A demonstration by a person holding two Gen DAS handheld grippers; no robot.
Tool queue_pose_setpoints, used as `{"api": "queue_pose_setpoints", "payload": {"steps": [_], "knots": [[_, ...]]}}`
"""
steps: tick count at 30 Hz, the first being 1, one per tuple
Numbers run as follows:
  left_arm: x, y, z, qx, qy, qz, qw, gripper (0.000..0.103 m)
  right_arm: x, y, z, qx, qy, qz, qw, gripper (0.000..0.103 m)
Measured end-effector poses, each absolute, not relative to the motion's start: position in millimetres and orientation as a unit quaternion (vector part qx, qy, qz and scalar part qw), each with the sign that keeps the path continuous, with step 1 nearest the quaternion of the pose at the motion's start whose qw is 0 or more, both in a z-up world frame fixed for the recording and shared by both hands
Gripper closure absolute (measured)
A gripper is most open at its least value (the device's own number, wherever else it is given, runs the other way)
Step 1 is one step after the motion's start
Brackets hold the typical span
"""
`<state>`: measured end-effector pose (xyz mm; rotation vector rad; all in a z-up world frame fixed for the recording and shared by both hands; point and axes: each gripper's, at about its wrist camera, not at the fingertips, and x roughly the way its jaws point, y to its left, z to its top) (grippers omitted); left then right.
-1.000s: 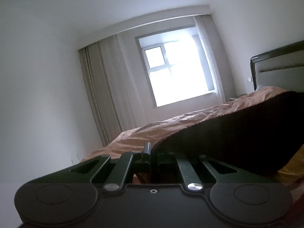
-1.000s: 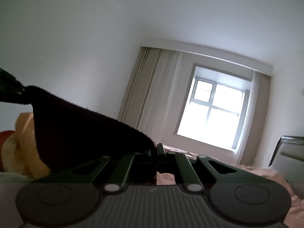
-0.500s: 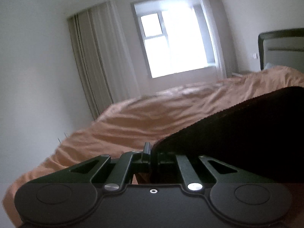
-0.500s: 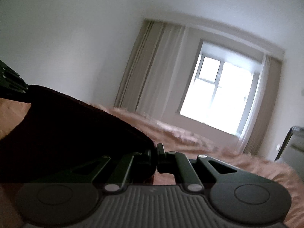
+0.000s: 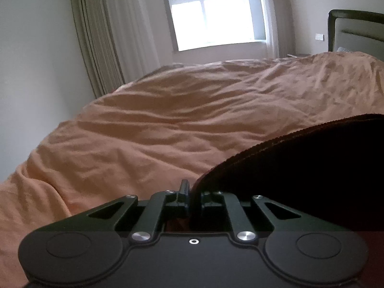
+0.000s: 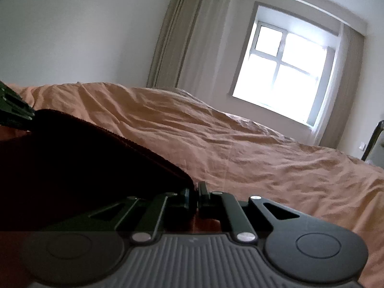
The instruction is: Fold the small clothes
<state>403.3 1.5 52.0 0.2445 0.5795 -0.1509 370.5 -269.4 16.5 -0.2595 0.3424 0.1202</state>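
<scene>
Both tongs are clenched on one dark maroon knit garment (image 5: pixel 312 168) — left tongs (image 5: pixel 190 192) pinching one corner, right tongs (image 6: pixel 195 193) the other — stretched between them above the orange bedspread (image 5: pixel 168 124).

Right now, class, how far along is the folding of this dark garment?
Done: both corners gripped. In hand: the left tongs and right tongs hold the dark garment by its top edge above the orange bedspread. Left: no fold shows yet; every fold remains.

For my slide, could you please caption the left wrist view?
Left tongs shut on a dark maroon cloth above an orange bedspread.
</scene>
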Motion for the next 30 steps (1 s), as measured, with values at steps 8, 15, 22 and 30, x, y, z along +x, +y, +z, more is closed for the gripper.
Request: {"api": "queue_pose_setpoints", "payload": {"steps": [8,15,22,30], "knots": [[403,15,53,0.076,0.288,-0.066,0.952,0.010,352,-270,12,-0.132,0.154,0.021,0.979,0.020],[374,23,67,0.077,0.268,-0.039,0.959,0.001,319,-282,18,-0.139,0.139,0.021,0.980,0.000],[336,33,66,0.053,0.265,-0.018,0.963,0.001,288,-286,-1,-0.147,0.197,0.086,0.965,0.000],[293,55,58,0.010,0.274,0.028,0.961,0.001,303,-281,-16,-0.171,0.226,0.050,0.958,0.053]]}}
